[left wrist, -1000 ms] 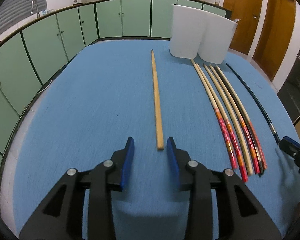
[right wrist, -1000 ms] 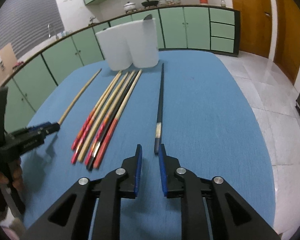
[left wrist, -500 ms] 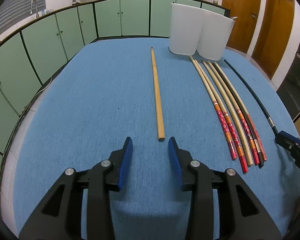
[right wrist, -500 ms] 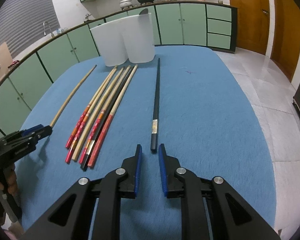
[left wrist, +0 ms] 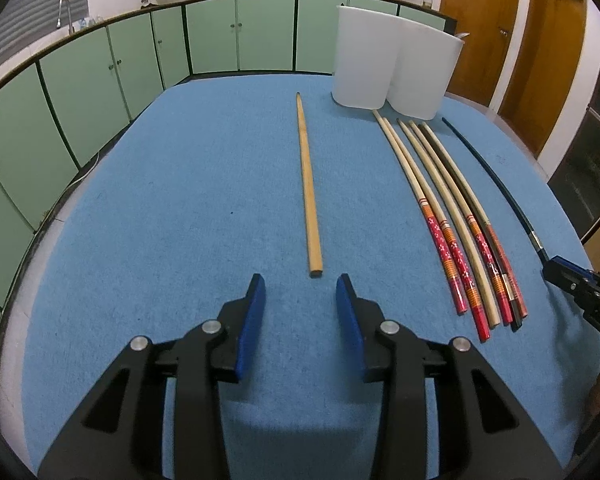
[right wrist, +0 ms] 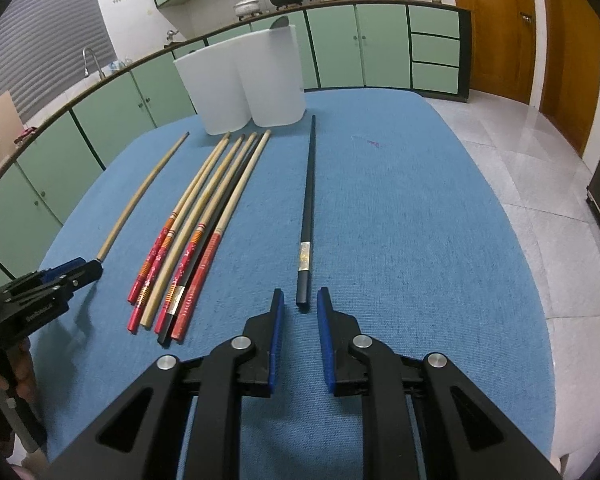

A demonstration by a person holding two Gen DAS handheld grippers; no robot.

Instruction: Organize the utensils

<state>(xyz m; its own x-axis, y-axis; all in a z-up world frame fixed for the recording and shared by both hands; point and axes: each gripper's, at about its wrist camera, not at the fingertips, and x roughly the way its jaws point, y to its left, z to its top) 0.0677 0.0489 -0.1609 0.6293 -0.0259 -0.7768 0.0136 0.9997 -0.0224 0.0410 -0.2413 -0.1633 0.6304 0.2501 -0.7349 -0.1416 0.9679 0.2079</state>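
We find both claws poised over the near edge of the bench (left wrist: 140,200), each lined up with one chopstick and gripping nothing.

The left claw (left wrist: 300,296) stands released, its jaws well apart; the plain wooden stick (left wrist: 309,184) lies on the blue cloth with its near end just beyond the tips, not between them. A second ago that end sat level with the tips, so the claw has drawn back slightly without taking the stick.

The right claw (right wrist: 300,304) is released too, jaws at a narrow gap and unchanged (narrow, but plainly not clenched). The black stick (right wrist: 307,208) has its near end just entering that gap, with no pad touching it.

Between these two sticks, a bundle of six (right wrist: 196,232), four of them with red-patterned handles, lies side by side, tips toward the two white holders (left wrist: 392,68) at the far edge. Something dark shows above one holder's rim in the right view; we cannot tell what.

Our judgement: sorting has barely begun, since every stick we can see is on the cloth. Both claws must advance before closing, the left more than the right.
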